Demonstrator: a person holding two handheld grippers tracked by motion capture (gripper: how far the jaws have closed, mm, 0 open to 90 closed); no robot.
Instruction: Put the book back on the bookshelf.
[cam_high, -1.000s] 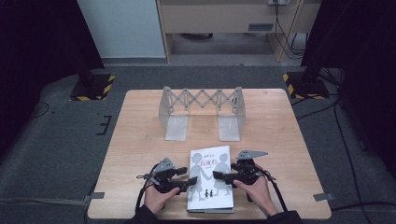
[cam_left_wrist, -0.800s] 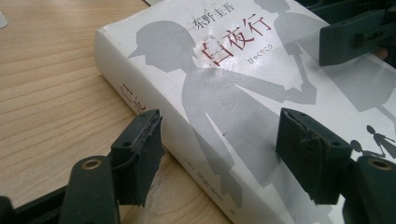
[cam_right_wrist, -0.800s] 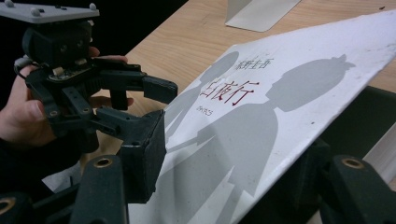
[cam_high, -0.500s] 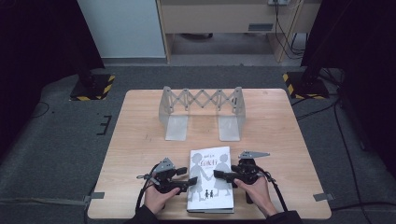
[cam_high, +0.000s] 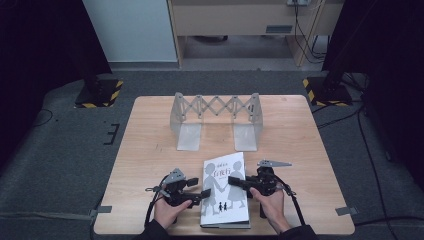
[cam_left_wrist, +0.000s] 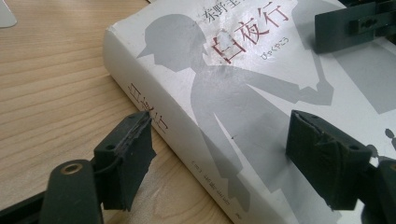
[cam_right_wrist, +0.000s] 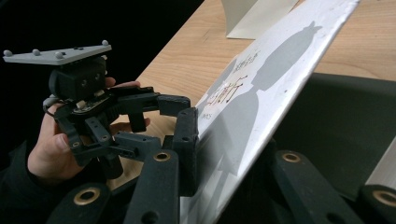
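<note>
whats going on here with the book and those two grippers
A person works a white book lying near the table's front edge. The right gripper has just closed on the front cover, lifting it off the pages. The left gripper straddles the spine edge, its jaws just opening wider without pressing. A metal bookstand waits behind.

**A lab set up for recording, not a home**

The wooden table (cam_high: 150, 150) stands alone on grey carpet (cam_high: 60, 165), its near corners fixed down with strips of tape (cam_high: 346, 210). Beyond the table's far corners, left and right, sit two stand bases marked with yellow-and-black hazard stripes (cam_high: 100, 93), and black curtains (cam_high: 40, 45) hang behind them. Straight past the table's far edge is a pale panel (cam_high: 130, 30) and a wooden bench (cam_high: 240, 20) with cables (cam_high: 305, 30) hanging from it. More cable trails over the carpet to the table's right.
</note>
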